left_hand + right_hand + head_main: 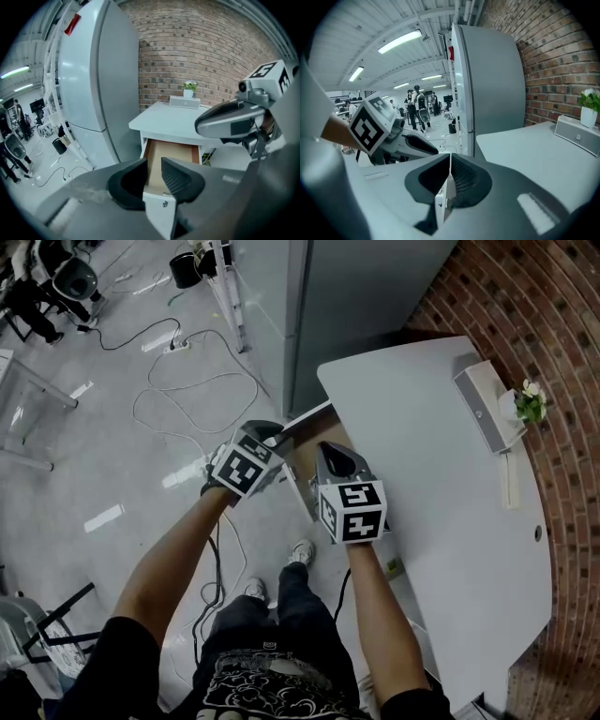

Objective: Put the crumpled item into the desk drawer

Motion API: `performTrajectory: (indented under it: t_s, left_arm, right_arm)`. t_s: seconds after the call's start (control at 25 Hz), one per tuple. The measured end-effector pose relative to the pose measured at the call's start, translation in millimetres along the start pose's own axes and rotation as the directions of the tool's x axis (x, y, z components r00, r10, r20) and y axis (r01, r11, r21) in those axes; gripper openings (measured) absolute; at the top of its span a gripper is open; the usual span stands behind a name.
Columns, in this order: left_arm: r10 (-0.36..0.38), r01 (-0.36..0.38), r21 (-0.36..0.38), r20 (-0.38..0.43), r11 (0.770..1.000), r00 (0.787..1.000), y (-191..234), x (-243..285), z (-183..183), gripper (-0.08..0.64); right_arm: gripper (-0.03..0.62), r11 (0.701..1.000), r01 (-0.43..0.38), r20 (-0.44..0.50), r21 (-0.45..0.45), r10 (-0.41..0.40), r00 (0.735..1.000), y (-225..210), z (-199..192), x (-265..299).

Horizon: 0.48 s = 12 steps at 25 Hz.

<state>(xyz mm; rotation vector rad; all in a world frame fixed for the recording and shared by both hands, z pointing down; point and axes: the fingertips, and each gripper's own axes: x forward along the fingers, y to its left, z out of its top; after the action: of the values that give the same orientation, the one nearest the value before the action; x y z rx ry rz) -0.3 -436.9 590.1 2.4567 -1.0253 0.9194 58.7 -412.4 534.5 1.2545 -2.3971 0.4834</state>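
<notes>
**Head view.** The drawer [302, 456] shows only as a narrow brown strip. The left gripper [274, 435] and right gripper [323, 450], with their marker cubes, cover most of its interior, so what it holds cannot be told. The tabletop [450, 521] is cut off at the lower edge.

**Left gripper view.** The near part of the drawer floor is hidden behind the jaws and the drawer front [159, 208].

**Right gripper view.** The people [416, 105] far off are too small to make out. The white box [580, 135] runs off the right edge.
</notes>
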Motion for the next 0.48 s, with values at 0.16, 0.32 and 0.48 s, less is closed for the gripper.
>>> performTrajectory:
  t_s: [0.16,0.32,0.48]
  left_arm:
    - [0.087,-0.085,-0.031,0.068,0.996,0.994,21,-41,29,0.104]
    - [0.161,-0.154,-0.066,0.129,0.986,0.978,35,-83,51,0.103]
    - [0.258,-0.242,-0.101,0.212,0.965,0.942,56,-133,84,0.103]
  right_arm:
    - [0.011,0.999,-0.035,0.048,-0.038,0.037,0.998,11,38,0]
    - [0.011,0.996,-0.069,0.080,-0.052,0.073,0.994,24,69,-4]
    - [0.011,0.989,-0.126,0.121,-0.082,0.136,0.983,40,105,-2]
